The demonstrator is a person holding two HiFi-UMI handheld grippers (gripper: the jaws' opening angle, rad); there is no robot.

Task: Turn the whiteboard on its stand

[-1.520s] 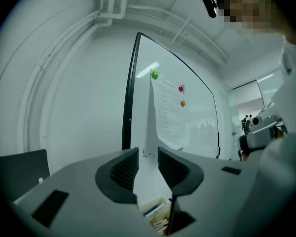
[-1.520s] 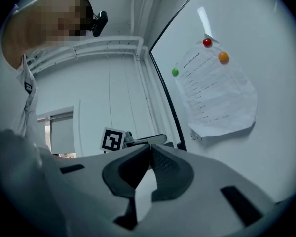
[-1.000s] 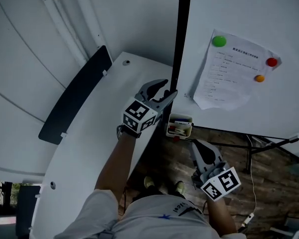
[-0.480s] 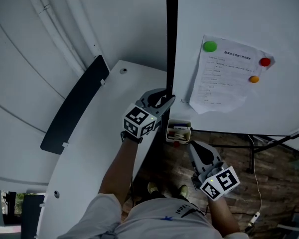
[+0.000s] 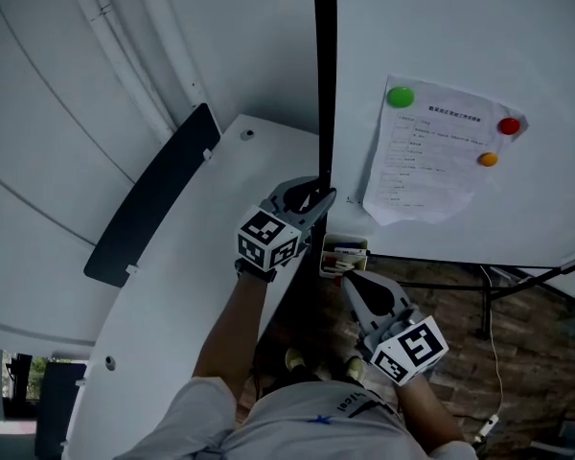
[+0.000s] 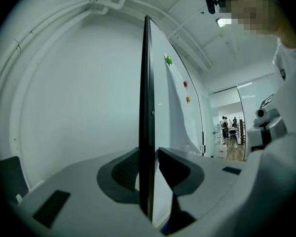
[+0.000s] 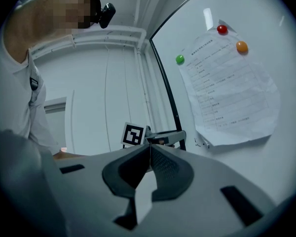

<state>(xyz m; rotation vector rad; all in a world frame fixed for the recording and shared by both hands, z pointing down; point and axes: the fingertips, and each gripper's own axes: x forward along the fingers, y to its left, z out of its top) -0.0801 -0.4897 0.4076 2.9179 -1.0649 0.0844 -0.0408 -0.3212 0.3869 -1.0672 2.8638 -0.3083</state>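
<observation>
pale wall [image 5: 38, 113], left gripper [image 5: 323, 193] outstretched, fingers [image 6: 175, 168] on whiteboard edge [image 5: 323, 84]

The whiteboard [image 5: 460, 27] is showing a smooth, glossy face in a matt black frame [image 5: 324, 84], carrying a thin paper sheet [image 5: 431, 161].

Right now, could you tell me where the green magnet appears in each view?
Head view: green magnet, right of centre, at the paper sheet's top left corner.
Left gripper view: upper middle.
Right gripper view: upper middle, at the sheet's left corner.
Shared landmark: the whiteboard's black edge, left of the magnet everywhere.
</observation>
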